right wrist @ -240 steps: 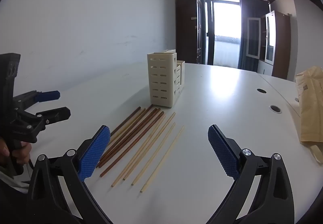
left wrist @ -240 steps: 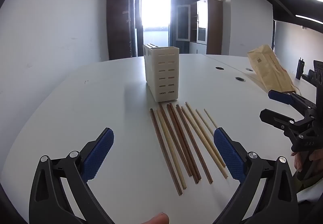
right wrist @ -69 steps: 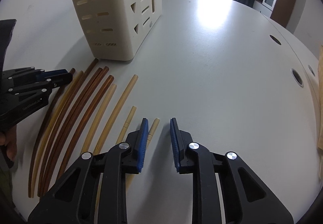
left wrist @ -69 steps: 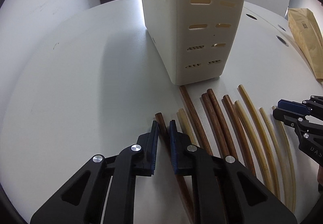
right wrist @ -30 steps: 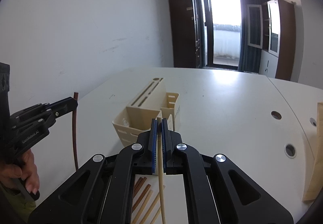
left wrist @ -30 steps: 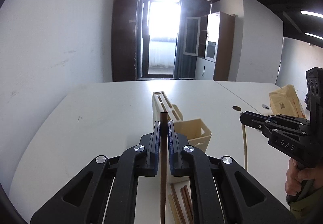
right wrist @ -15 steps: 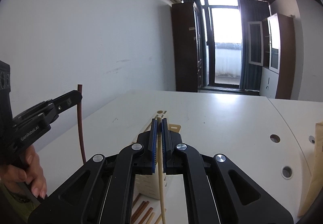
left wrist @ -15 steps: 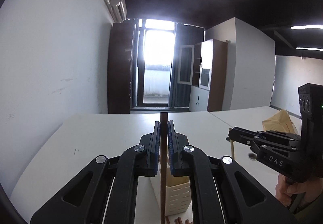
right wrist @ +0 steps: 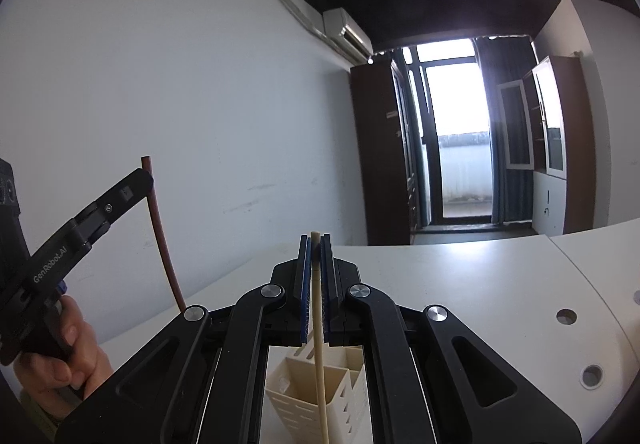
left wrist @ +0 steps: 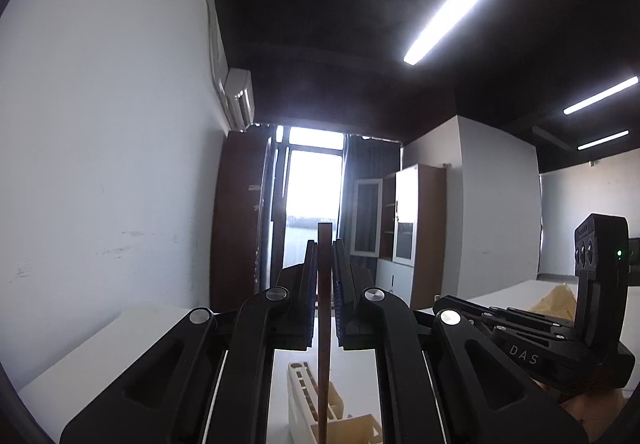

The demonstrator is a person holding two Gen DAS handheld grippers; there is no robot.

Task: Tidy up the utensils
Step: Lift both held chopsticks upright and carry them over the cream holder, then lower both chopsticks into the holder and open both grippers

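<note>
My left gripper [left wrist: 323, 244] is shut on a dark brown chopstick [left wrist: 324, 344] that hangs straight down. Its lower part reaches down in front of the cream slotted utensil holder [left wrist: 340, 424] on the white table. My right gripper [right wrist: 315, 240] is shut on a pale chopstick [right wrist: 319, 344] that hangs upright over the same holder [right wrist: 304, 396]. The left gripper [right wrist: 140, 180] with its brown chopstick [right wrist: 162, 240] shows at the left of the right wrist view. The right gripper's body [left wrist: 532, 340] shows at the right of the left wrist view. The chopsticks on the table are out of view.
The white table [right wrist: 480, 284] has round cable holes [right wrist: 566, 317] at the right. A brown paper bag [left wrist: 560, 298] lies behind the right gripper. A white wall [right wrist: 160, 84] stands to the left, a bright door and cabinets at the far end.
Both grippers have risen and tilted upward with their chopsticks. The holder has dropped to the bottom edge of both views, and the right gripper has come closer to the left one.
</note>
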